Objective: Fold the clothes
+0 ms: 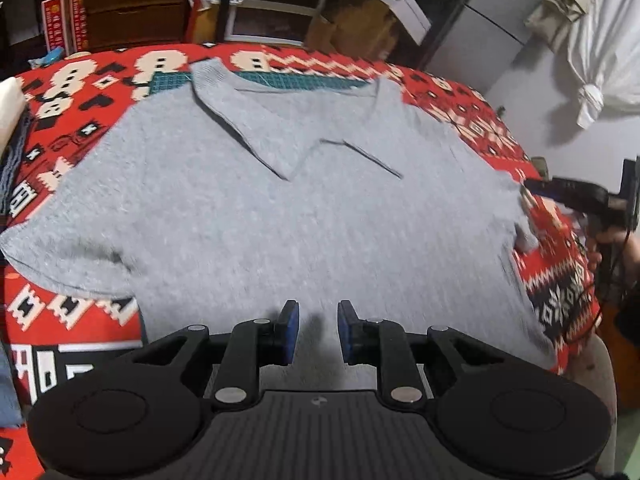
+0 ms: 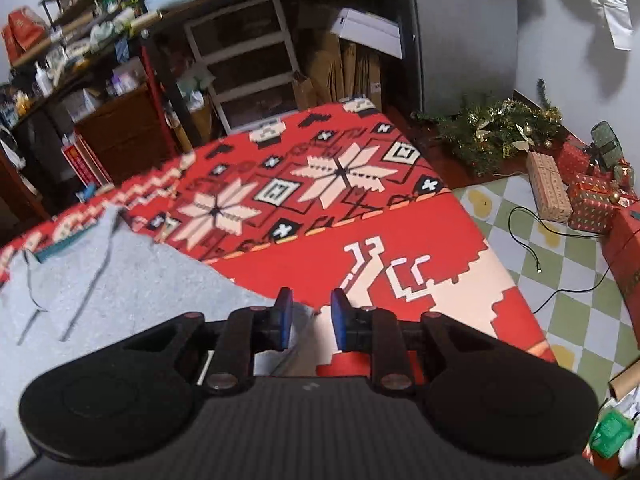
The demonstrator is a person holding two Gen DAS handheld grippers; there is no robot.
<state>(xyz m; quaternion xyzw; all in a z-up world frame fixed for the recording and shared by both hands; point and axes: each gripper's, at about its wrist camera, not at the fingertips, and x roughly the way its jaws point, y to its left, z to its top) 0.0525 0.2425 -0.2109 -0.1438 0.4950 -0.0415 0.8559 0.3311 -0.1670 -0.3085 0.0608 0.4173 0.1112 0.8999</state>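
A grey knitted short-sleeved shirt [image 1: 280, 208] with a collar lies spread flat on a red patterned cloth [image 1: 72, 128]. My left gripper [image 1: 318, 330] hovers open over the shirt's lower middle, nothing between its blue pads. In the left wrist view the right gripper [image 1: 530, 188] shows at the far right, by the shirt's right sleeve, held by a hand. In the right wrist view the right gripper [image 2: 311, 320] is open above the edge of the grey shirt [image 2: 112, 292], over the red cloth [image 2: 400, 232], with the gap between its pads empty.
Shelves with clutter, wooden drawers [image 1: 132, 4] and a white drawer unit [image 2: 248, 64] stand behind the table. Wrapped gift boxes [image 2: 580, 192], a green wreath [image 2: 496, 132] and a black cable [image 2: 560, 248] lie on the checkered floor to the right. A grey cabinet [image 2: 464, 32] stands at the back.
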